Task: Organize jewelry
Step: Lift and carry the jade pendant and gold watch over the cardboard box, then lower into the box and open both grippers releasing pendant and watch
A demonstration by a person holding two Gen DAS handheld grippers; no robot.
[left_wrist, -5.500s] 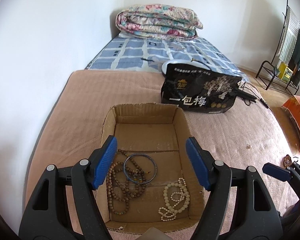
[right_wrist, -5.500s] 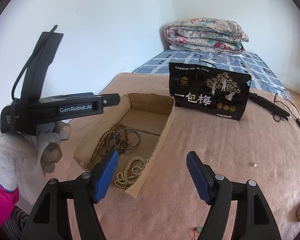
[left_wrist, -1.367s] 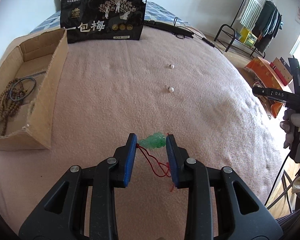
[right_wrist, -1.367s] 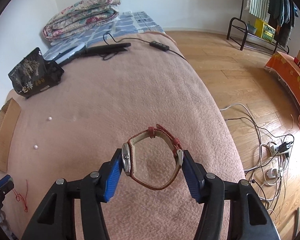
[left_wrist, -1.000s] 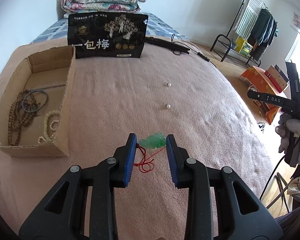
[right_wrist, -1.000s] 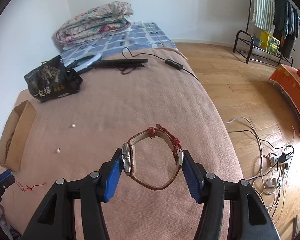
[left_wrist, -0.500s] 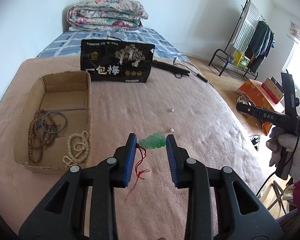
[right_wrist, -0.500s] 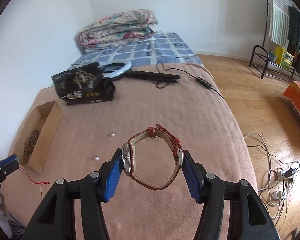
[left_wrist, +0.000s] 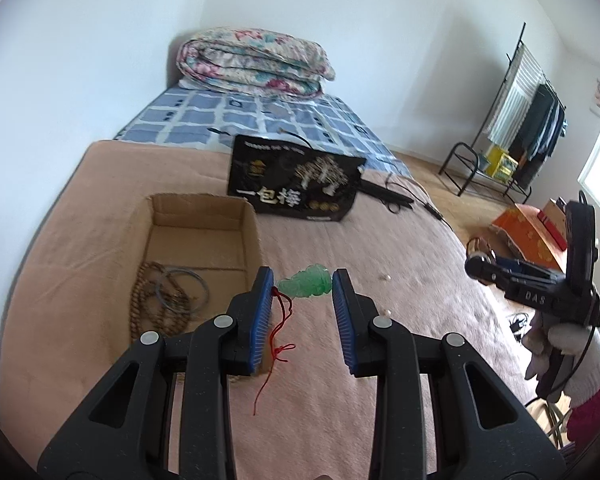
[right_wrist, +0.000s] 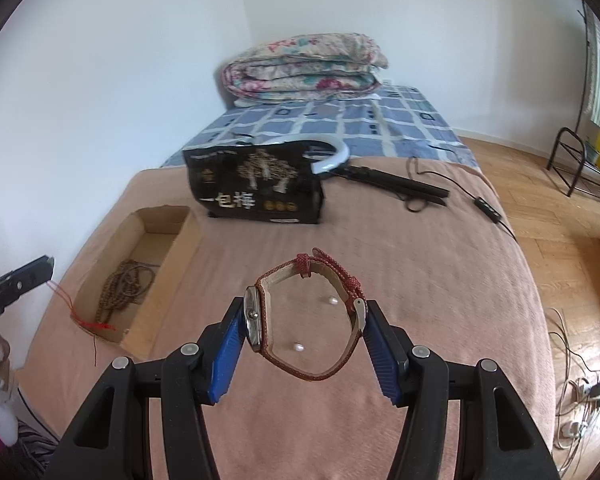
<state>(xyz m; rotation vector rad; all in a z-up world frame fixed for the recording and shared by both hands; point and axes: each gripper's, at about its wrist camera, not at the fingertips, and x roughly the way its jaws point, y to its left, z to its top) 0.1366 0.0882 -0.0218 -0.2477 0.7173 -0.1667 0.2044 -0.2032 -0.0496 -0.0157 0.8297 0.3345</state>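
My left gripper (left_wrist: 303, 285) is shut on a green jade pendant (left_wrist: 306, 282), whose red cord (left_wrist: 278, 330) dangles below, above the pink blanket just right of the cardboard box (left_wrist: 198, 206). Brown bead strands (left_wrist: 140, 308) and a grey bangle (left_wrist: 182, 290) lie in the box. My right gripper (right_wrist: 306, 312) is shut on a red-strapped watch (right_wrist: 300, 316), held over the blanket with two loose pearls (right_wrist: 298, 347) beneath it. The box (right_wrist: 188, 240) lies to its left. The right gripper also shows at the right edge of the left wrist view (left_wrist: 532, 276).
A black snack bag (left_wrist: 296, 184) stands behind the box. A black hair straightener (right_wrist: 400, 188) with its cable and a white ring light (right_wrist: 332, 162) lie beyond. A folded quilt (left_wrist: 256, 64) sits at the far end. Floor cables (right_wrist: 580, 380) and a clothes rack (left_wrist: 516, 128) are off the bed's right side.
Both grippers rose and swung left toward the box, each still holding its item. The box now lies close to the left gripper, and the pendant's cord hangs free.
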